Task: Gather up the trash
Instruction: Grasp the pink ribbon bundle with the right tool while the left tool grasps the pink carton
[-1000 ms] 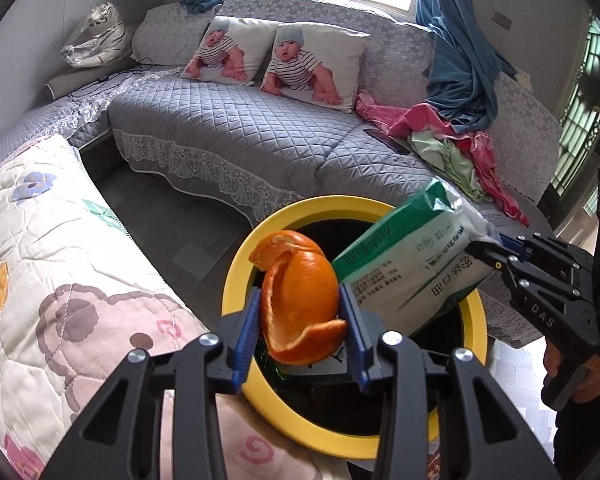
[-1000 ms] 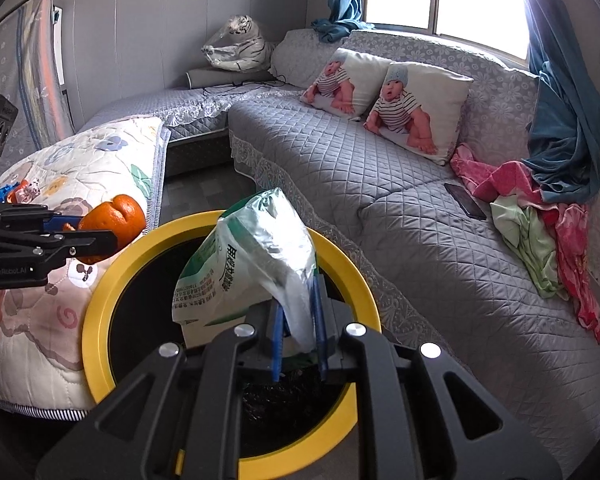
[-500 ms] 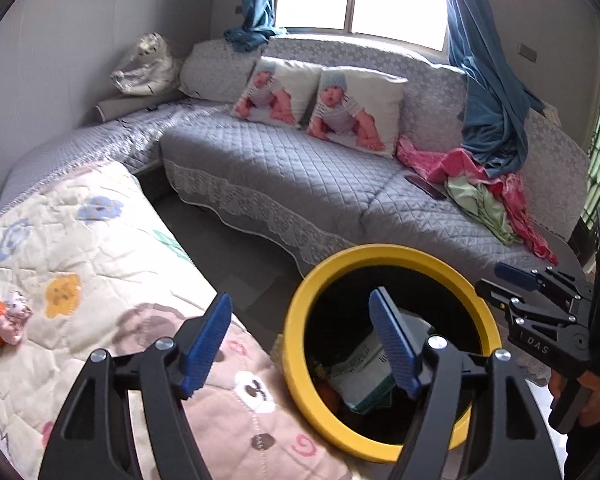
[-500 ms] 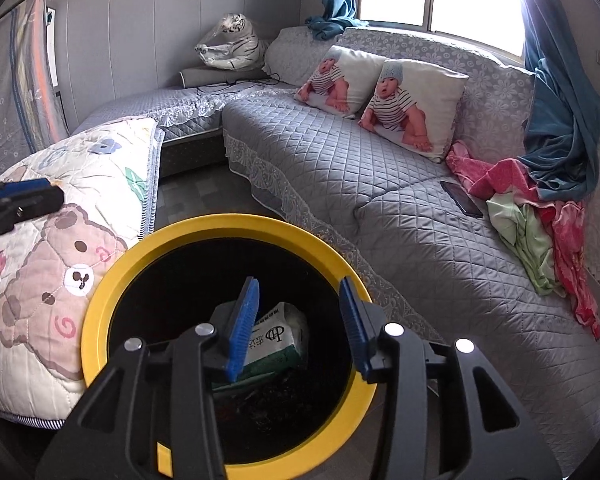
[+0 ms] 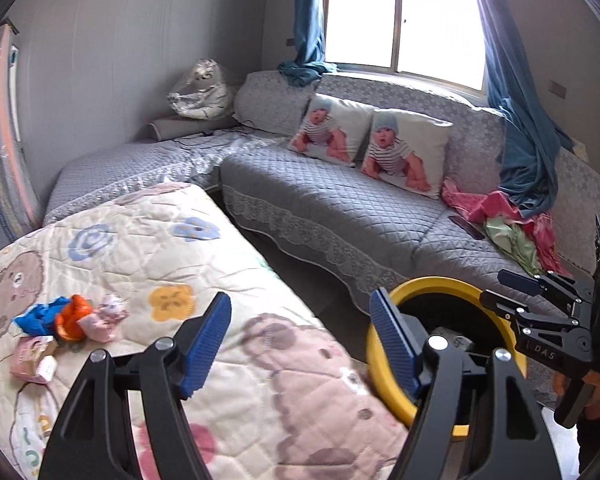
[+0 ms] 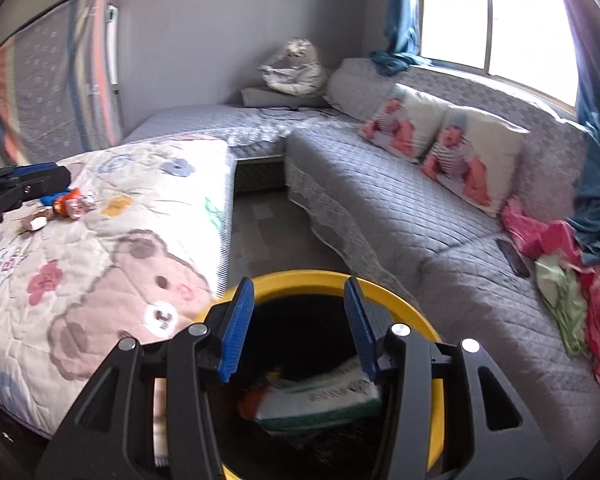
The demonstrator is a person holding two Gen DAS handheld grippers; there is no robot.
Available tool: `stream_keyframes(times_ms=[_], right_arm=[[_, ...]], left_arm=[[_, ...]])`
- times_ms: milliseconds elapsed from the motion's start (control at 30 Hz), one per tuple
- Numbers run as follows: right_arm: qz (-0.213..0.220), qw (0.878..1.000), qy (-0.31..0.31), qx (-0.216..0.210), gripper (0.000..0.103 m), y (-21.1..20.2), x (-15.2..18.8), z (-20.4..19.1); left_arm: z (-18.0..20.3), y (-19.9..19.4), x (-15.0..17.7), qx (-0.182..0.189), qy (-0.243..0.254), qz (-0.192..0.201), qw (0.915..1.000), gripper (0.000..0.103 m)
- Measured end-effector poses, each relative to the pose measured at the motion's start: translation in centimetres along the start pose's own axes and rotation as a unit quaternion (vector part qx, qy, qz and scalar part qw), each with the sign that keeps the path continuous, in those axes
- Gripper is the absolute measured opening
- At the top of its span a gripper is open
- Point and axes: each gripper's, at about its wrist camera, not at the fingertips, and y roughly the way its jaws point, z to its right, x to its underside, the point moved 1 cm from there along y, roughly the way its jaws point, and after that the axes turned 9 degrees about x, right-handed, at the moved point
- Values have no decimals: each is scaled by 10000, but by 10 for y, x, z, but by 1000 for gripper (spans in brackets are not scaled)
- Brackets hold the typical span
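Observation:
A yellow-rimmed black bin [image 6: 404, 304] stands on the floor beside the quilted bed; it also shows in the left wrist view [image 5: 384, 380]. Inside lie a green-and-white packet [image 6: 320, 398] and the orange peel [image 6: 252, 398]. My right gripper [image 6: 298, 330] is open and empty above the bin's mouth. My left gripper [image 5: 304, 344] is open and empty above the quilt edge, left of the bin. A small pile of trash [image 5: 66, 320] with blue, orange and pink wrappers lies on the quilt at far left; it also shows in the right wrist view [image 6: 66, 202].
A cartoon-print quilt [image 5: 160, 256] covers the bed. A grey corner sofa [image 5: 340, 200] holds two baby-print cushions [image 5: 404, 154], a phone [image 5: 466, 227] and pink and green clothes [image 5: 512, 224]. Bare floor [image 6: 268, 236] runs between bed and sofa.
Both grippers opened and dropped the orange peel and the packet into the bin. Since then both have drawn back and swung left, toward the quilt.

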Motion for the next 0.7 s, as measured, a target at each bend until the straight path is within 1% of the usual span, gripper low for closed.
stream_keyframes(times_ms=[133,300,400,533,633,700], right_arm=[[54,9980,-242,-585,45,14,-21,-46],[116,9916,-635,-1121,47,36,-49,-110],[98,9843,-928,-1499,47,52,-65,-157],[92,9728,-1281,-1930,47,64,-77,-211],[18,9620,-1472,-2301,47,73,-84,-245],[2,9565,-1657,-2403,47,80,-88,-267]], left_arm=[[-36,-20,5,-270,-148,93,9995,70],[-89,-46,15,-633,-367,179,9972,72],[-129,-60,26,-888,-499,195,9946,72],[-184,-76,44,-1191,-712,174,9902,72],[-223,-86,61,-1419,-875,80,9860,72],[-247,-90,73,-1486,-976,-34,9841,72]])
